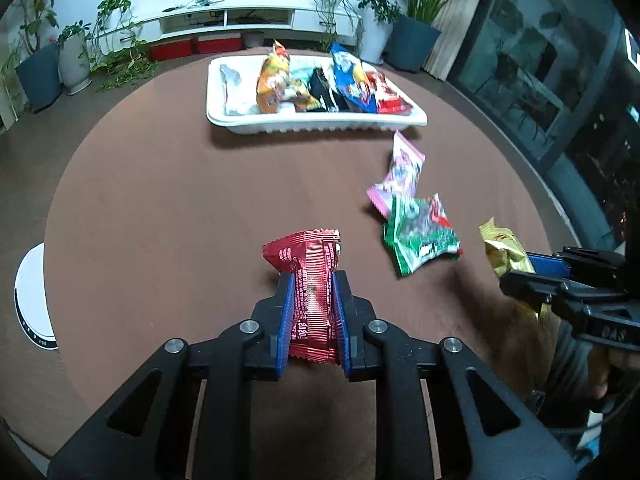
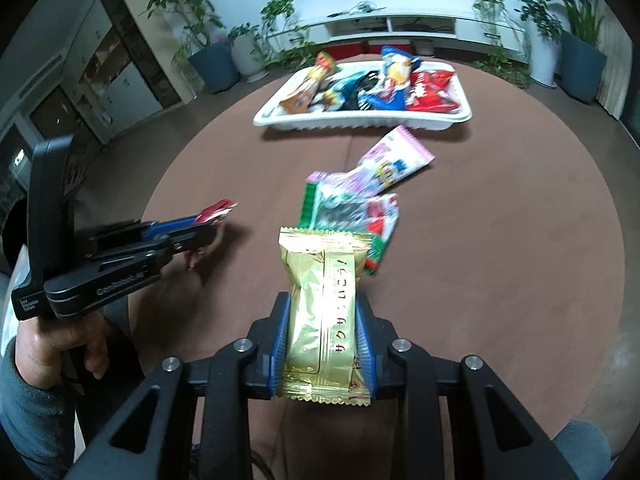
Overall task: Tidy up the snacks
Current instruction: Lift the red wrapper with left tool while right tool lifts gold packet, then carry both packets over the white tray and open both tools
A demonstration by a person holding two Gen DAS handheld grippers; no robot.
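My left gripper [image 1: 313, 280] is shut on a red foil snack packet [image 1: 310, 276], which stands up between the blue pads above the brown round table [image 1: 160, 200]. My right gripper [image 2: 323, 304] is shut on a gold snack packet [image 2: 324, 300]. Each gripper shows in the other view: the right gripper [image 1: 516, 270] with the gold packet [image 1: 504, 250], the left gripper [image 2: 208, 226] with the red packet [image 2: 216, 210]. A green packet [image 1: 420, 236] and a pink packet [image 1: 402, 174] lie loose on the table. The white tray [image 1: 320, 122] at the far side holds several snack packets.
Beyond the table stand potted plants [image 1: 412, 36] and a white TV cabinet [image 1: 240, 16]. A white round object [image 1: 34, 296] sits on the floor at the table's left edge. A person's hand [image 2: 60, 344] in a grey sleeve holds the left gripper's handle.
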